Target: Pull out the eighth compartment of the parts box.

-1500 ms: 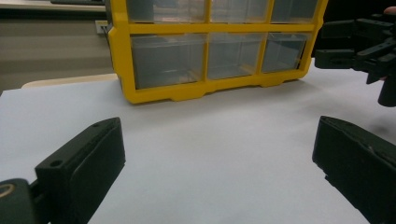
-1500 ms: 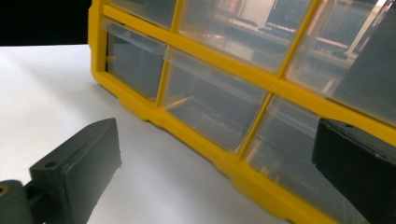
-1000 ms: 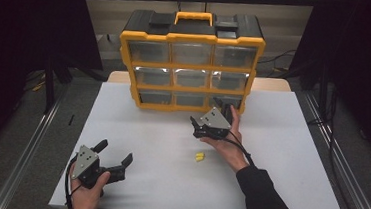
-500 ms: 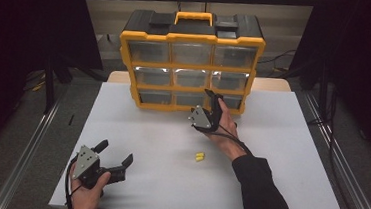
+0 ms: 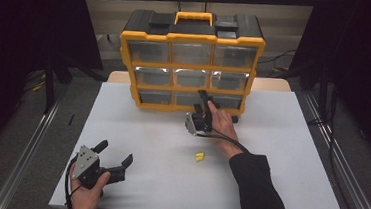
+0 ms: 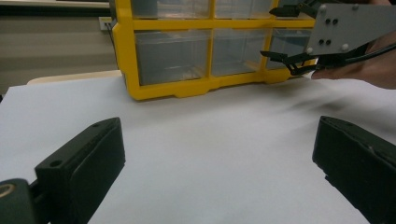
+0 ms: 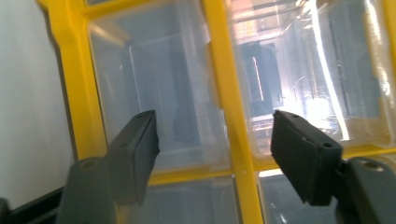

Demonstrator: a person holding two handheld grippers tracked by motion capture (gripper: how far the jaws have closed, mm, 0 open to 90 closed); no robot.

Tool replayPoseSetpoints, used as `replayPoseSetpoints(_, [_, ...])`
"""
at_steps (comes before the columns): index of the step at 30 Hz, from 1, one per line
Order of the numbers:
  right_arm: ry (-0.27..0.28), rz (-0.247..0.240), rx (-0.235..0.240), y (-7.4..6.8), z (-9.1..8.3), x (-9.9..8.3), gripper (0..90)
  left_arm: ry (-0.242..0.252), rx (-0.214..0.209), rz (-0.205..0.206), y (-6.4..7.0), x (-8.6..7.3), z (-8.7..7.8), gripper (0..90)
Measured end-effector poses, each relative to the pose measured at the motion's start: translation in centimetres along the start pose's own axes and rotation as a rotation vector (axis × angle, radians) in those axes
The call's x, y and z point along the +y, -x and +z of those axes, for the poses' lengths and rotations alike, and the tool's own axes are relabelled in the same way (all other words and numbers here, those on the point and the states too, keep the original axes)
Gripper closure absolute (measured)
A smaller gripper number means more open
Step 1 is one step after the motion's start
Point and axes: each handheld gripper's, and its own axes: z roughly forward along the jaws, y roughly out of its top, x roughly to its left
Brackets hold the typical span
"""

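Drawer organiser [image 5: 191, 60], yellow-framed with a black top and a yellow carry handle, stands upright at the far middle of the white tabletop [image 5: 289, 158], its front facing the person. It holds nine clear drawers, three rows of three, all pushed in. The right gripper [image 5: 204, 102] is raised at the bottom row, just in front of the middle bottom drawer [image 5: 191, 100]; whether it touches the plastic cannot be told. In the right gripper view its jaws stand apart with nothing between them, straddling a yellow divider [image 7: 223, 93] of the frame, a clear drawer behind each jaw. One small yellow piece [image 5: 199, 157] lies on the bare sheet between the person and the organiser, just beside the right forearm and apart from both grippers. The left gripper [image 5: 116, 160] is held near the front left corner of the tabletop, well apart from the organiser, its jaws spread wide and empty. Nothing lies between it and the drawers
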Motion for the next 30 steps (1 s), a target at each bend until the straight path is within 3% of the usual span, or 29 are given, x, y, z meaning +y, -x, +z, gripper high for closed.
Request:
replayPoseSetpoints(2, [-0.029, -0.019, -0.001, -0.25, 0.16, -0.20, 40.1, 0.000, -0.002, -0.001, 0.00, 0.00, 0.01, 2.6])
replayPoseSetpoints(10, [-0.055, -0.049, 0.025, -0.31, 0.57, -0.58, 58.2, -0.004, 0.008, 0.007, -0.10, 0.01, -0.02, 2.6])
replayPoseSetpoints(16, [-0.065, -0.055, 0.011, -0.37, 0.76, -0.60, 63.5, -0.001, 0.017, 0.006, -0.10, 0.00, -0.01, 2.5])
replayPoseSetpoints(23, [-0.068, -0.060, -0.017, -0.18, 0.79, -0.46, 75.6, 0.001, 0.027, 0.012, -0.10, 0.02, -0.04, 2.5])
replayPoseSetpoints(30, [-0.069, -0.085, -0.014, -0.08, 0.80, -0.44, 77.3, 0.002, 0.034, 0.019, -0.19, 0.02, 0.01, 2.5])
